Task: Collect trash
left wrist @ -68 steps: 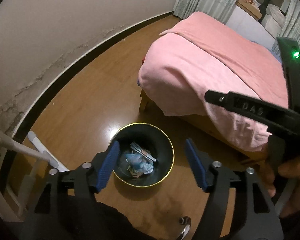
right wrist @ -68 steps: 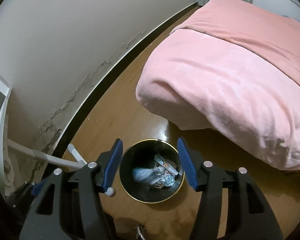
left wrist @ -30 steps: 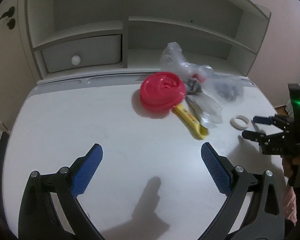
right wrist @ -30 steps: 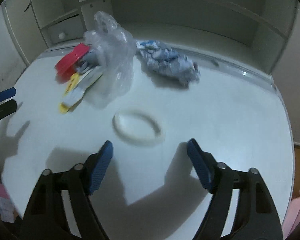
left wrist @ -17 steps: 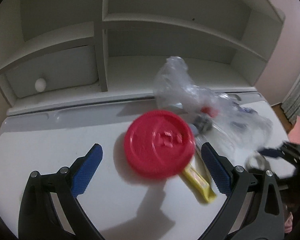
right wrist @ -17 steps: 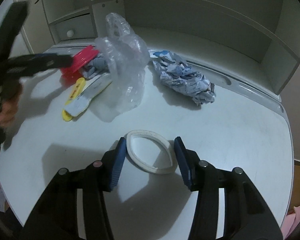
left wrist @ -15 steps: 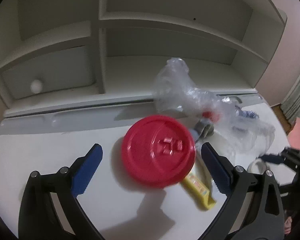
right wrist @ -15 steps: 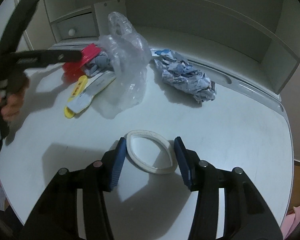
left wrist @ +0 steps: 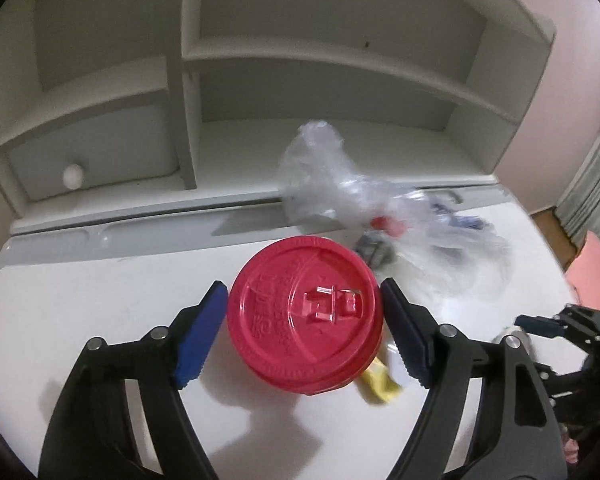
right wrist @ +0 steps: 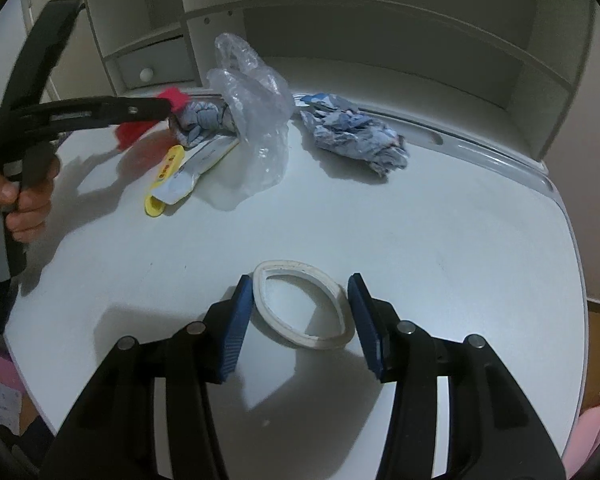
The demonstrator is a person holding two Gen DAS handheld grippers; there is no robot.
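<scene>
- Fingers first: left gripper has its blue pads pressed against both sides of the red cup lid, so it's clamped across the widest part, a grip that should stop a flat disc from tipping.
- Right gripper brackets the white tape ring; the left pad touches the ring's edge, the right pad sits just beside it, and whether it's truly squeezing I cannot tell.
- Both pieces lie between their own fingertips on the white desk, each tool working its own bit of trash.
- Beyond the right fingers wait a clear plastic bag, a crumpled blue-and-white wrapper and a yellow-ended tube.
- Writing: embossed lettering rings the lid's top, too soft to read; the tube's print is illegible too.
</scene>
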